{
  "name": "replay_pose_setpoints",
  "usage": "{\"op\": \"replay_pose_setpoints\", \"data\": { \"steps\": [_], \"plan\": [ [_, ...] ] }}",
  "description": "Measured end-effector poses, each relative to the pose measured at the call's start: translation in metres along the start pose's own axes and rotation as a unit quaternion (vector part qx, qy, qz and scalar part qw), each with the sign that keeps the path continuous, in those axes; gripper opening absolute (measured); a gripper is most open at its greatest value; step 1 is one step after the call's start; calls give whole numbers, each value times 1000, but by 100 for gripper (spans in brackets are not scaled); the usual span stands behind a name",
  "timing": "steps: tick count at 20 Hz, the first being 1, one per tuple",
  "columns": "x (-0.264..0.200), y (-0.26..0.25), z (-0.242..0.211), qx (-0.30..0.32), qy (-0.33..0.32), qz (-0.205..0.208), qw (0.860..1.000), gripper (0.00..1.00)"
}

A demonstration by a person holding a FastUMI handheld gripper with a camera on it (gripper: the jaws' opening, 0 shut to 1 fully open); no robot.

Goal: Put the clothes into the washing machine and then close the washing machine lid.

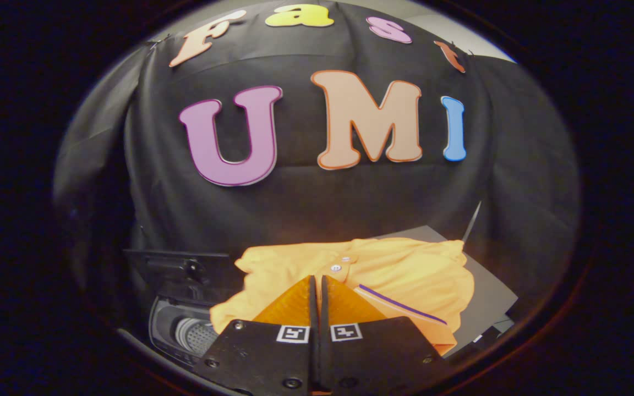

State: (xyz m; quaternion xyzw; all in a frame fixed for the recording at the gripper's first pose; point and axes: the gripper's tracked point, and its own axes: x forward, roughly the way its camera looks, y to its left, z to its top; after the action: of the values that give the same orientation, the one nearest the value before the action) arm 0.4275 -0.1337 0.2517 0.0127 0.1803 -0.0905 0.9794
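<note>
An orange polo shirt (pixel 405 275) with white buttons and a purple stripe spreads just ahead of and around my fingers. My gripper (pixel 317 279) is shut, its tips pinched into the cloth below the collar. The shirt's left part hangs in front of the washing machine (pixel 169 324), a small dark top-loader below and left of the fingers. The machine's perforated drum (pixel 196 334) shows through the open top. Its dark lid (pixel 182 269) stands raised behind the opening. The shirt's lower part is hidden behind the fingers.
A grey mat (pixel 487 297) lies under the right side of the shirt. The booth's black cloth wall (pixel 317 203) hangs close behind everything. A thin dark rod (pixel 471 222) leans at the mat's far right corner.
</note>
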Motion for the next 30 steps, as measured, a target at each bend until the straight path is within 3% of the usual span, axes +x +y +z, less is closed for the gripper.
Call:
{"op": "replay_pose_setpoints", "data": {
  "steps": [12, 16, 20, 25, 30],
  "plan": [
    [-8, 195, 46, -22, -19, 133, 991, 0],
    [-13, 257, 49, 2, -16, 185, 983, 0],
    [-3, 280, 37, -47, -4, 186, 981, 0],
    [1, 290, 11, -34, 10, 207, 978, 0],
    [22, 286, 4, -37, 7, 199, 979, 0]
  ]
}}
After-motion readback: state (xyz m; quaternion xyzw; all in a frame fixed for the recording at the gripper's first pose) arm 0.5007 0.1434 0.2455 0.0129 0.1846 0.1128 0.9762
